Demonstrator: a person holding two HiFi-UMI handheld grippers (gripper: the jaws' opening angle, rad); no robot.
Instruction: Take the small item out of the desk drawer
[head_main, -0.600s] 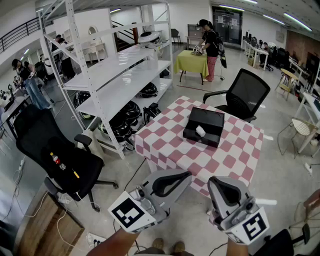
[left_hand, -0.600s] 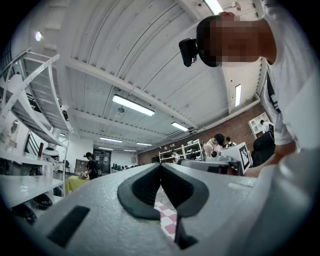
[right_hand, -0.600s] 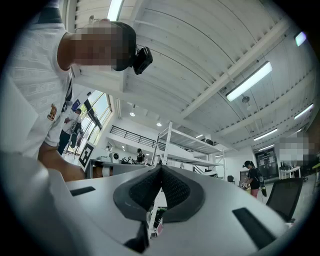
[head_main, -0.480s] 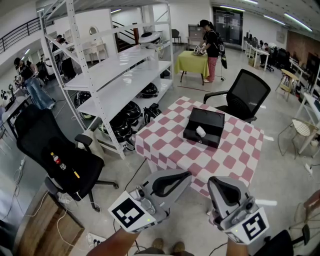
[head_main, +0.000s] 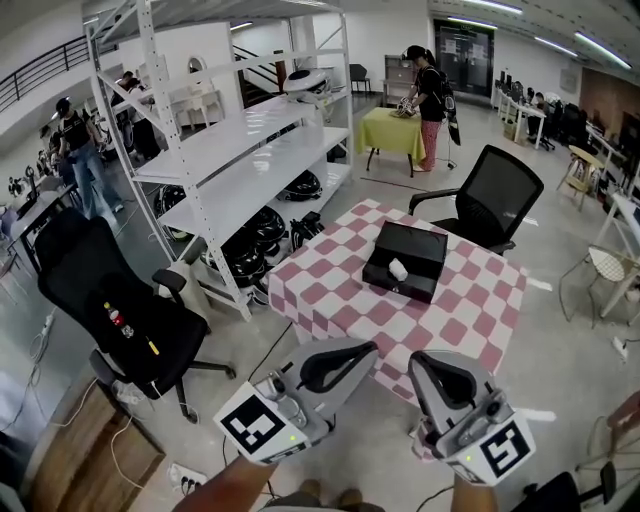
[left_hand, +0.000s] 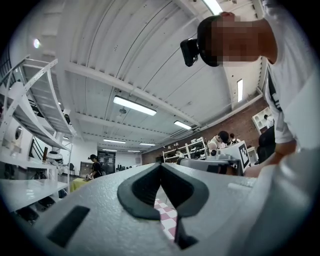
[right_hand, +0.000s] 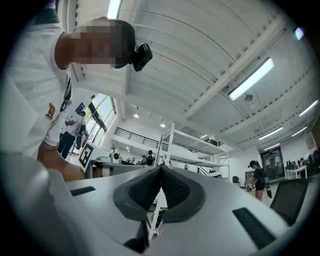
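Note:
A black drawer box (head_main: 406, 260) sits on a table with a red and white checked cloth (head_main: 358, 312), in the middle of the head view. A small white item (head_main: 398, 268) lies on the box near its front edge. Both grippers are held low and well short of the table. My left gripper (head_main: 372, 347) is shut with nothing in it, its tips pointing toward the table's near corner. My right gripper (head_main: 415, 358) is beside it, also shut and empty. In the left gripper view the pads (left_hand: 161, 165) meet, as do the pads (right_hand: 161, 167) in the right gripper view.
A black office chair (head_main: 495, 192) stands behind the table and another (head_main: 110, 310) at the left. A tall white shelving rack (head_main: 235, 150) runs along the left. People stand at a yellow-green table (head_main: 393, 130) far back and at the far left.
The view has shifted slightly, and the table sits a little lower left in it. Both grippers keep their pose, shut. A person at the far left has walked to the right.

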